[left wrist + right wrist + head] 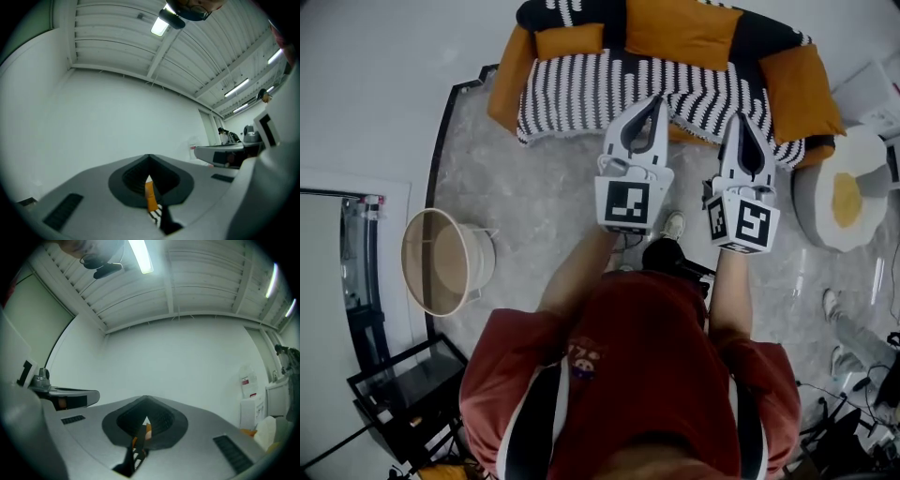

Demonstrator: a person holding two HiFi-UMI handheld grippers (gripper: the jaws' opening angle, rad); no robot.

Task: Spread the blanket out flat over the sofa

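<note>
The sofa [508,77] with orange cushions [680,28] stands at the top of the head view. A black-and-white striped blanket [572,89] lies across its seat and hangs over the front edge. Both grippers are held up in front of the sofa, side by side. My left gripper [654,101] is shut with nothing in it. My right gripper [739,120] is shut and empty too. Both gripper views look up at a white wall and ceiling. In the left gripper view a sliver of orange cushion [151,197] and striped blanket [157,213] shows through the seam of the shut jaws.
A grey rug [544,206] lies before the sofa. A round pale basket [441,262] stands at the left, a black frame shelf [403,384] at lower left. A white round pouf with a yellow centre [844,192] sits right of the sofa. Another person's feet [834,305] and cables are at the right.
</note>
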